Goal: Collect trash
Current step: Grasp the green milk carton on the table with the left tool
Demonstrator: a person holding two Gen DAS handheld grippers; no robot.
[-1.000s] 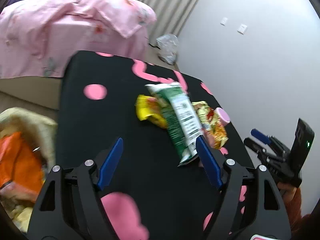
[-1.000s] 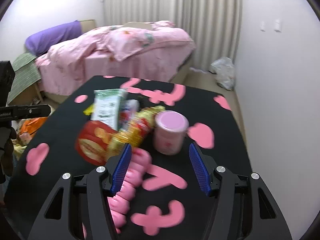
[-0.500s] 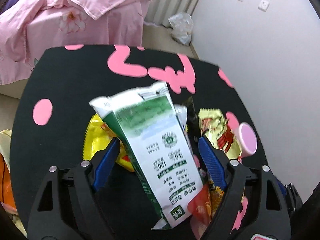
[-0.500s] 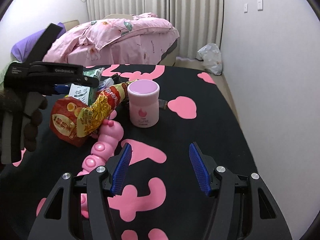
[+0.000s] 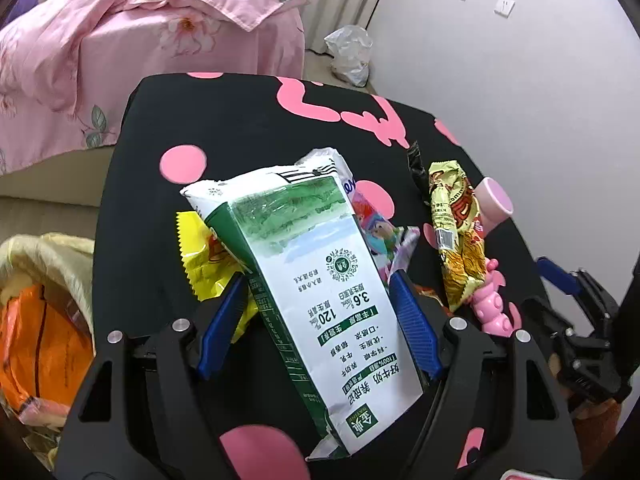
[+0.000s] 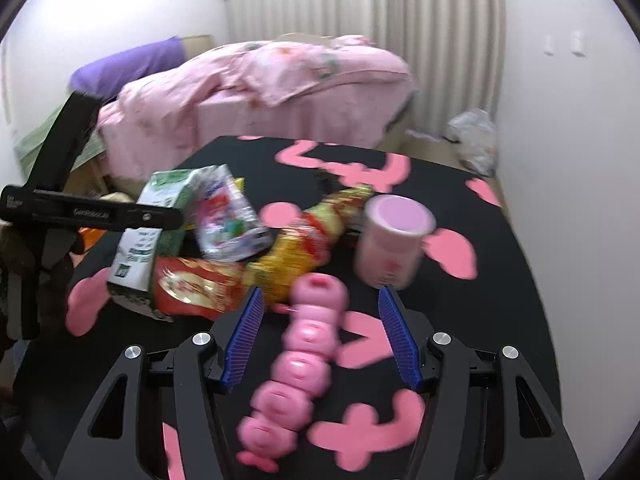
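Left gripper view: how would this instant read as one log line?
left gripper: open astride milk carton | right gripper: open over pink toy | carton on table

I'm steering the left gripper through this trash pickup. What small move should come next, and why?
Probably close the left gripper on the green-and-white milk carton: the carton already lies between the open jaws, atop the yellow wrapper, and neither pad seems to press it.
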